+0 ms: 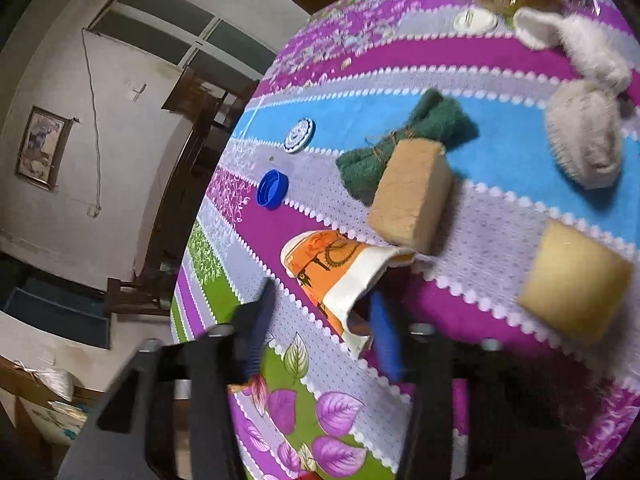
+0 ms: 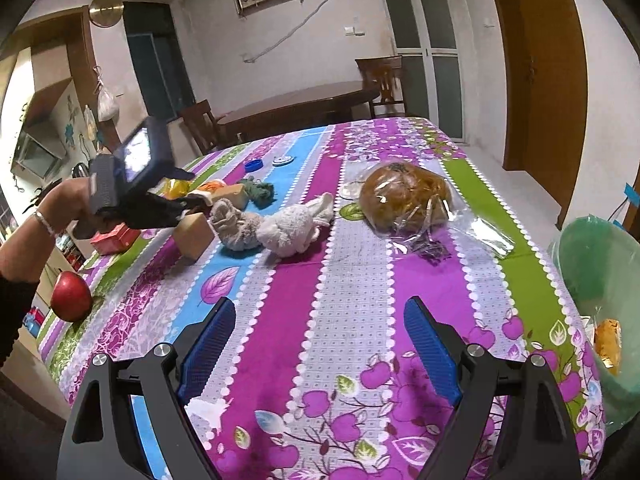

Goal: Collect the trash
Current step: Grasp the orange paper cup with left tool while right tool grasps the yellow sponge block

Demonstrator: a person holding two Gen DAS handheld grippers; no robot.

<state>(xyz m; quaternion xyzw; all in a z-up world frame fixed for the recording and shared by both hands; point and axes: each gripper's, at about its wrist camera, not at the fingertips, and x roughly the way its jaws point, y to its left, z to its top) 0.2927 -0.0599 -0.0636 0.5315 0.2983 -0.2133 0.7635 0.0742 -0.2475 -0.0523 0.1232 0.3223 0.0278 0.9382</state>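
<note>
1. Left gripper point(image 1: 324, 320): fingers spread, straddling the rim of an orange-and-white paper cup point(image 1: 336, 272); contact cannot be confirmed.
2. The cup lies on its side on the patterned tablecloth point(image 1: 500, 240), touching a tan sponge block point(image 1: 412, 196).
3. Right gripper point(image 2: 320, 344): released, hanging over bare cloth.
4. Green bin bag point(image 2: 600, 276) sits at the table's right edge.
5. Blue bottle cap point(image 1: 272, 189) lies apart from the cup.

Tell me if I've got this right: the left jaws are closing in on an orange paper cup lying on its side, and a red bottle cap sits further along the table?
Nearly. The bottle cap is blue, not red, as the left wrist view shows. The rest holds: the left gripper has its jaws open around the orange paper cup, which lies on its side on the table.
</note>
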